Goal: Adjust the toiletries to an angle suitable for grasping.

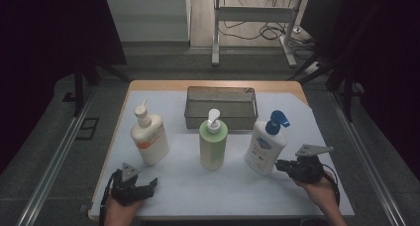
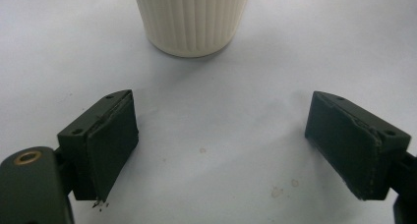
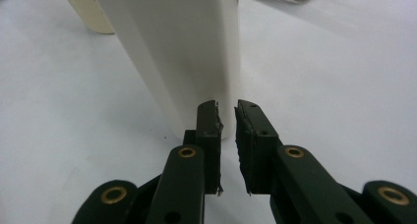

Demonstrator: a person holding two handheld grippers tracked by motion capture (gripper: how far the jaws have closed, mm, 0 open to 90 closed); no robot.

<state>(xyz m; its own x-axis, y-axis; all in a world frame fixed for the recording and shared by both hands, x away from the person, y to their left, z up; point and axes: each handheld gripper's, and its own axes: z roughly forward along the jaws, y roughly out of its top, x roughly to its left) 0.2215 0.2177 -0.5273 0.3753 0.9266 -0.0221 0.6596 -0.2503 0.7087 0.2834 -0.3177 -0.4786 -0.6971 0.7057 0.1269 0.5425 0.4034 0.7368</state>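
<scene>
A: From above, three pump bottles stand in a row on a pale sheet covering the desk (image 1: pixel 148 89): a cream bottle (image 1: pixel 149 137) at left, a green bottle (image 1: pixel 213 144) in the middle, a white bottle (image 1: pixel 266 145) with a blue pump at right. Behind them sits a rectangular wire-mesh basket (image 1: pixel 221 107).

B: And the hands?

A: The left tongs (image 1: pixel 148 182) rest near the desk's front edge, short of the cream bottle. The right tongs (image 1: pixel 280 163) point at the white bottle's base, just beside it; contact cannot be told from here.

B: The left gripper view?

A: The left tongs (image 2: pixel 221 150) stand wide apart, matte black pads with frayed edges, nothing between them. Ahead is the cream bottle's (image 2: pixel 193 20) ribbed round base, apart from the pads.

B: The right gripper view?

A: The right tongs (image 3: pixel 227 121) show a narrow slit between the pads, which grip nothing. Their tips sit at the foot of the white bottle (image 3: pixel 177 52), a smooth, flat-sided body. Whether the tips touch it is unclear.
</scene>
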